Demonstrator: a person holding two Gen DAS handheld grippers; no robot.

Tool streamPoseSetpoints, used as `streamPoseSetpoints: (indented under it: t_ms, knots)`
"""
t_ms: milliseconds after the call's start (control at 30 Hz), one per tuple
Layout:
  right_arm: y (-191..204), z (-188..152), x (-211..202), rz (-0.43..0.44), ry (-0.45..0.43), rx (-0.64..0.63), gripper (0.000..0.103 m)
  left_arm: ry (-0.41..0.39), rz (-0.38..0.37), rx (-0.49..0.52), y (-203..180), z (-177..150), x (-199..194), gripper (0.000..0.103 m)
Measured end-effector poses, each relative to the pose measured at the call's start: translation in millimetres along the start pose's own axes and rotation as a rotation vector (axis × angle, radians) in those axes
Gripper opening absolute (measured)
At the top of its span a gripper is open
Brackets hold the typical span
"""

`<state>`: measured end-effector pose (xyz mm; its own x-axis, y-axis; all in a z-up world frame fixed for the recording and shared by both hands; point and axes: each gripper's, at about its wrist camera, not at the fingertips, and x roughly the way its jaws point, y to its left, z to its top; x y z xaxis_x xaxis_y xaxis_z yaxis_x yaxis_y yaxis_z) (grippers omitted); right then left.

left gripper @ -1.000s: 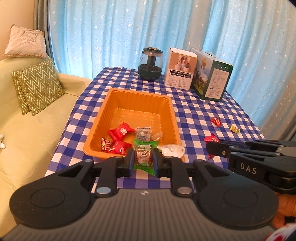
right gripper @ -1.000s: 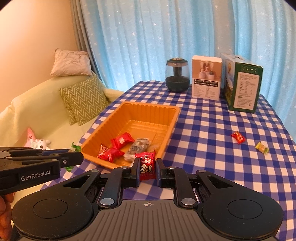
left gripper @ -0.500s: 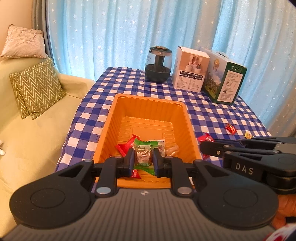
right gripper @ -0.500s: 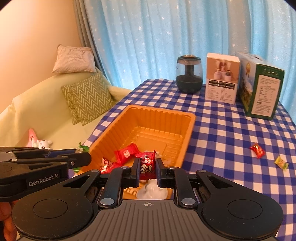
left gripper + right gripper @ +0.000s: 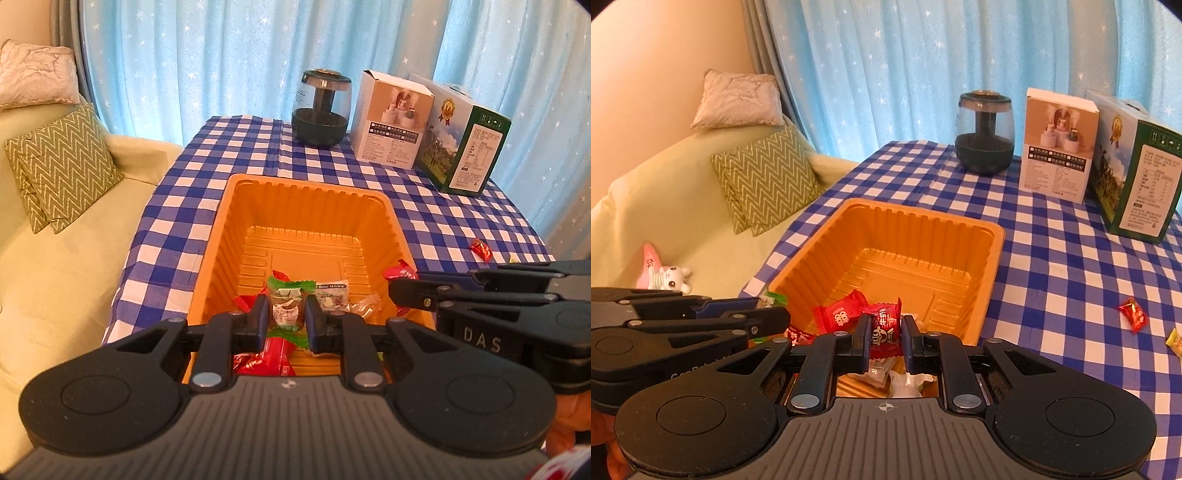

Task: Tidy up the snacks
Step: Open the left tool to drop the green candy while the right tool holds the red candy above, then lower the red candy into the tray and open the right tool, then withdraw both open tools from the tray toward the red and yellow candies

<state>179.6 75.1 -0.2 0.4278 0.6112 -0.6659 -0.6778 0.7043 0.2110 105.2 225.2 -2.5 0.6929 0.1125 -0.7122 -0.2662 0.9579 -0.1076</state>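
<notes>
Checked table [image 5: 443, 221], tray [image 5: 306, 184], candy [image 5: 286, 308] in tool [image 5: 286, 321] (pinched)

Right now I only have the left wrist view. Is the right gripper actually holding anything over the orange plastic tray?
Observer: Yes. The right gripper is shut on a red-wrapped candy with white print, above the near end of the orange plastic tray.
Operator: Besides the small red candy on the blue checked tablecloth, are any snacks loose out there?
Observer: One more: a yellow-green wrapped candy lies just beyond it, at the picture's right edge.
Operator: Anything below that gripper?
Observer: A white-wrapped snack lies in the tray under its fingers.
</notes>
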Motion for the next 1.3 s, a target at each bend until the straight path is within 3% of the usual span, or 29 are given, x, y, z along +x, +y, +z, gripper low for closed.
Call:
streamPoseSetpoints:
  t_ms: [167, 200, 233, 767, 800, 833, 867, 900, 1133, 1300]
  knots:
    - [-2.9, -0.2, 4.1, -0.003, -0.001, 0.01, 0.017, 0.008, -0.016, 0.007, -0.5, 4.2, 11.8, 0.021]
    - [-3.6, -0.4, 4.0, -0.002, -0.001, 0.012, 0.017, 0.008, -0.015, 0.007, -0.4, 4.6, 12.7, 0.03]
    - [-4.0, -0.9, 3.6, -0.003, -0.002, 0.014, 0.017, 0.005, -0.016, 0.004, 0.0, 4.3, 12.6, 0.032]
    - [-0.5, 3.6, 3.6, 0.046, -0.009, 0.019, 0.018, -0.028, 0.012, -0.028, 13.8, -8.9, -16.1, 0.033]
    - [-0.1, 4.0, 4.1, 0.055, -0.004, 0.021, 0.019, -0.031, 0.012, -0.035, 15.2, -9.7, -17.9, 0.034]
    - [-0.1, 4.1, 3.8, 0.058, -0.004, 0.023, 0.028, -0.032, 0.012, -0.042, 16.2, -10.8, -19.7, 0.034]
    - [-0.3, 3.9, 2.6, 0.06, -0.01, 0.029, 0.047, -0.034, 0.013, -0.046, 17.0, -11.8, -21.6, 0.034]
    - [-1.2, 3.4, 0.2, 0.063, -0.02, 0.036, 0.053, -0.035, 0.014, -0.05, 17.6, -13.1, -23.8, 0.034]
    - [-9.5, -2.5, -23.8, 0.023, -0.03, 0.056, 0.054, -0.049, 0.023, -0.062, 12.8, -22.5, -44.1, 0.034]
    - [-20.7, -16.9, -52.6, -0.032, -0.026, 0.092, 0.055, -0.059, 0.016, -0.054, -1.9, -30.0, -62.8, 0.041]
